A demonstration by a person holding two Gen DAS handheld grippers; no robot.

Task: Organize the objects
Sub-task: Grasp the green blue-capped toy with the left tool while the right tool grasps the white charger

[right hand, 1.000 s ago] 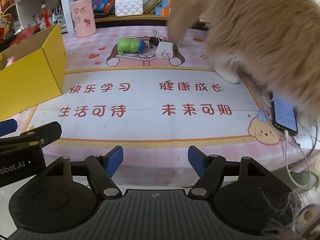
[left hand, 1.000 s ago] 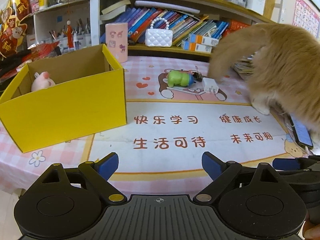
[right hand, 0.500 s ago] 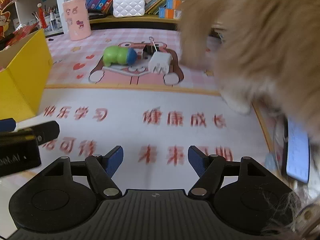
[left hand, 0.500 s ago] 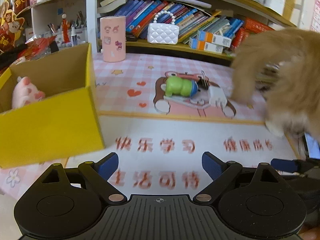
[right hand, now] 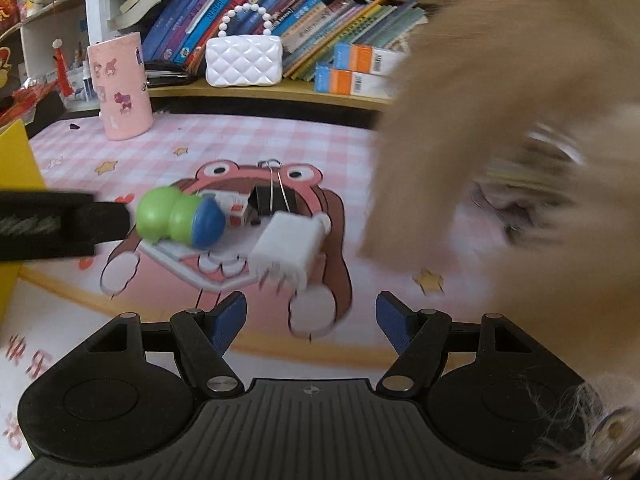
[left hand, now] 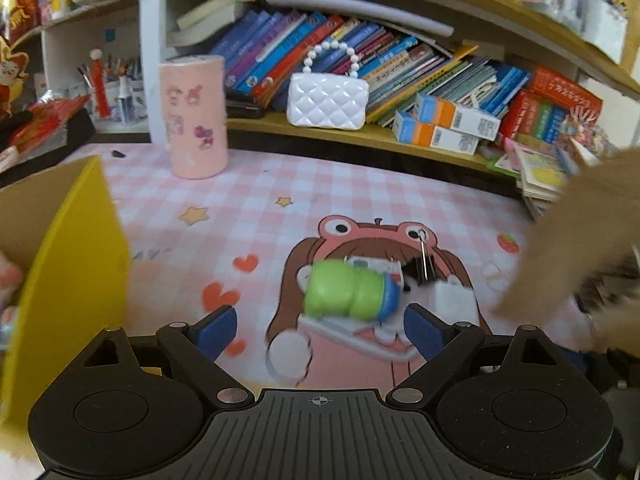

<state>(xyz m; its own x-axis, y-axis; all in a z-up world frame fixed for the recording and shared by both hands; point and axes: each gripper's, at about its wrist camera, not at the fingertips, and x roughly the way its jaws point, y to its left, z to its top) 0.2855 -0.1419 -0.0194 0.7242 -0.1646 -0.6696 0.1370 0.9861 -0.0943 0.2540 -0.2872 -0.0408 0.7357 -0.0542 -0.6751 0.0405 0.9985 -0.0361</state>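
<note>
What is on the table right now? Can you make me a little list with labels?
surface: pink checked mat with a cartoon print
toy: green and blue toy, lying on its side
charger: white plug block, right of the toy
clip: black binder clip, behind the charger
box: yellow box, at the left edge
animal: orange furry animal, blurred, on the right
left gripper: open, empty, toy just ahead
right gripper: open, empty, charger just ahead
shelf: white quilted purse, pink canister on the mat

Surface [left hand: 248, 196]: pink/white check w/ stars, hearts. Toy [left hand: 348, 294]: lime green, blue end. Box [left hand: 76, 280]: yellow. Purse [left hand: 327, 100]: white quilted. Charger [right hand: 288, 246]: white.
</note>
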